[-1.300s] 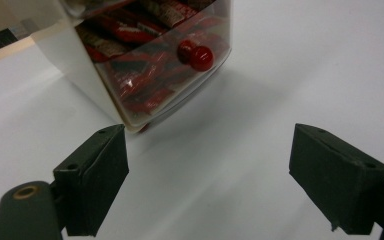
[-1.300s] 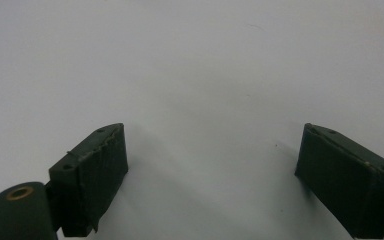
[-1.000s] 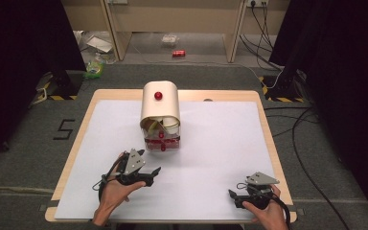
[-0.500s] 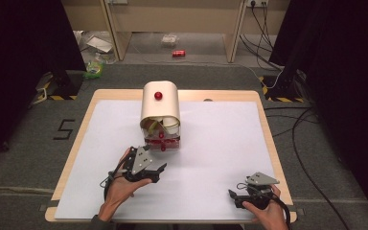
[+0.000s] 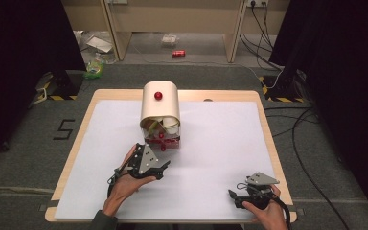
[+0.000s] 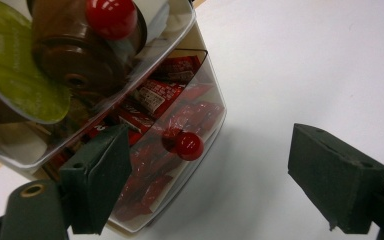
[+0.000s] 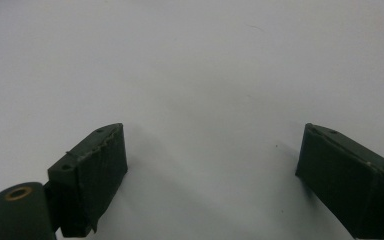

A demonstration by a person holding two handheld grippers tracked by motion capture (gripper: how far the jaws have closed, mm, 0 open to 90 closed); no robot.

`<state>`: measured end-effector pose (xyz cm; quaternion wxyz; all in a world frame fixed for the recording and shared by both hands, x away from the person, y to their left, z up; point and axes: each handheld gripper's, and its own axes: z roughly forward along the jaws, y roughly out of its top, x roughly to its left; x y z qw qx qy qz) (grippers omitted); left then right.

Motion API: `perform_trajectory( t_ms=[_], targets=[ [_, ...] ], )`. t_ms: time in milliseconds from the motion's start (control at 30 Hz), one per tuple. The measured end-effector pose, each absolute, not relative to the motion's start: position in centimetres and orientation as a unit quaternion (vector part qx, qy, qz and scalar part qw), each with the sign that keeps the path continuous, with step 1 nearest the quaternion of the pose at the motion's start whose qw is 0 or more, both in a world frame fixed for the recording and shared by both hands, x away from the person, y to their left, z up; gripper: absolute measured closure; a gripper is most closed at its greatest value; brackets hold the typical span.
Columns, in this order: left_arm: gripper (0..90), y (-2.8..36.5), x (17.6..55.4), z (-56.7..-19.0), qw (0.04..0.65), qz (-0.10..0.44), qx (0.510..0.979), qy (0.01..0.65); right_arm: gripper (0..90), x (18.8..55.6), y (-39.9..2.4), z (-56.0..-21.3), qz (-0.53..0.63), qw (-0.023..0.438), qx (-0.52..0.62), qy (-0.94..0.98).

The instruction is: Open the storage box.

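A cream, round-topped box point(image 5: 160, 108) with a red knob point(image 5: 158, 96) on top stands mid-table. Its clear front holds coffee capsules point(image 6: 25, 75) above, behind a flap with a red knob point(image 6: 111, 15). Below is a clear drawer of red packets point(image 6: 165, 125) with its own small red knob point(image 6: 189, 145). My left gripper point(image 5: 152, 159) is just in front of that drawer, open point(image 6: 212, 165). The drawer knob lies between the jaws, nearer the left one and touching neither. My right gripper point(image 5: 239, 196) rests open near the table's front right corner, with bare white surface between its jaws point(image 7: 212, 160).
The white tabletop point(image 5: 220, 139) has a wooden rim point(image 5: 268, 124). Dark floor lies beyond it, with cables point(image 5: 306, 143) at the right and litter and a red can point(image 5: 178, 53) at the back near wooden furniture legs.
My left gripper has moved forward and a little to the right, up to the box's lower drawer. The right gripper has stayed in place.
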<state>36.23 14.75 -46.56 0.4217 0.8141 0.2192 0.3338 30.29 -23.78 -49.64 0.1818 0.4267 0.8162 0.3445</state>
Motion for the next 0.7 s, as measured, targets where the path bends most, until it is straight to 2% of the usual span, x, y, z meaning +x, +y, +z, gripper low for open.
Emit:
perform_trajectory(
  t_ms=[200, 700],
  targets=[
    [16.6, 14.18, 36.42, -47.05, 0.397, 0.37, 0.819, 0.188, 12.5, 30.32, -23.8, -49.64, 0.344, 0.182, 0.425, 0.817],
    [16.6, 13.8, 36.72, -47.5, 0.384, 0.392, 0.82, 0.165, 12.3, 30.3, -23.76, -49.65, 0.344, 0.181, 0.426, 0.817]
  ],
)
